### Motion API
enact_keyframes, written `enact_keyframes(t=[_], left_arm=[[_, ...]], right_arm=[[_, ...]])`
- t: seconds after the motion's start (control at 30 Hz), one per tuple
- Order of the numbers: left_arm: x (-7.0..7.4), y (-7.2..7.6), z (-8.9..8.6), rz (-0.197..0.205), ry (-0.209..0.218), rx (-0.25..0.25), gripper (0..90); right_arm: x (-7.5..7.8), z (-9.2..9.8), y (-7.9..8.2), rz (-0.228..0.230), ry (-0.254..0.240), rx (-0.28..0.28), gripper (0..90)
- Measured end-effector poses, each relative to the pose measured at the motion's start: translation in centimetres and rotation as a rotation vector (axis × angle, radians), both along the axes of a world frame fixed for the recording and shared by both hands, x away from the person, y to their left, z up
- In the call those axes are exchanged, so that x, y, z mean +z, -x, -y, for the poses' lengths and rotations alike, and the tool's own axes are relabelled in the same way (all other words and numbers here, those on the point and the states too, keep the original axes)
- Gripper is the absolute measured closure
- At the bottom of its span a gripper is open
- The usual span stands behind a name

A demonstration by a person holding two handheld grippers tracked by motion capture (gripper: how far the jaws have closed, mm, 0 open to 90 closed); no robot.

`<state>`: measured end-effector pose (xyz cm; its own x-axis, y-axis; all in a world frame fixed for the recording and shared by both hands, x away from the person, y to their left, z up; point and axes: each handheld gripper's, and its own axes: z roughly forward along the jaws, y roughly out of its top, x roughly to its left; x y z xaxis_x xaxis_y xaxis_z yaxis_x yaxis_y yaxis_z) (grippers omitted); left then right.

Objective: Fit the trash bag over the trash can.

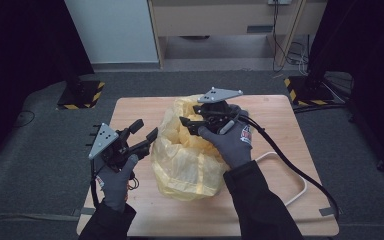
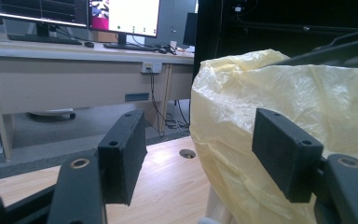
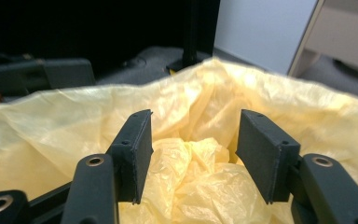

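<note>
One yellow plastic bag (image 1: 187, 150) on the counter (image 1: 275, 125), mouth facing up, long axis running away from the person. Right gripper (image 1: 189, 125) hangs over the bag's open mouth, jaws part open, crumpled film below and between them, nothing pinched. Left gripper (image 1: 146, 133) just left of the bag, jaws part open, empty.

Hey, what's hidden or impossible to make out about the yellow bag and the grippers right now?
- Yellow plastic bag, contents: hidden by crumpled film in the high view and right gripper view.
- Right gripper, contact with the film: unclear.
- Left gripper, touching the bag: unclear; its right pad overlaps the film.
</note>
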<state>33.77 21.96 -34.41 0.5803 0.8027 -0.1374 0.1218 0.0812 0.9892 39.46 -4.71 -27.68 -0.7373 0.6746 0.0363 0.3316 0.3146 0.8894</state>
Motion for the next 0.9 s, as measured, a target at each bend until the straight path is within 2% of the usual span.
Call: enact_keyframes(t=[0.23, 0.33, 0.53, 0.63, 0.77, 0.9], left_arm=[[0.0, 0.0, 0.1, -0.002, -0.005, -0.002, 34.3], [-0.1, 0.0, 0.1, -0.002, -0.008, -0.005, 34.3], [-0.1, 0.0, 0.2, -0.003, -0.008, -0.007, 34.3], [-0.1, 0.0, 0.1, -0.002, -0.005, -0.005, 34.2], [-0.1, 0.0, 0.1, -0.002, -0.004, -0.003, 34.2], [-0.1, -0.1, 0.0, -0.004, -0.002, -0.005, 34.3]], right_arm=[[-1.3, -1.0, -0.7, -0.093, 0.141, -0.032, 43.0], [-1.7, -1.4, -0.8, -0.110, 0.170, -0.016, 40.8], [-1.3, -1.2, -0.7, -0.109, 0.142, -0.018, 37.3], [-0.7, -0.8, -0.5, -0.079, 0.078, -0.012, 37.3], [0.1, -0.1, 0.0, -0.010, -0.013, -0.007, 36.6], [0.9, 0.4, 0.4, 0.074, -0.067, 0.007, 35.2]])
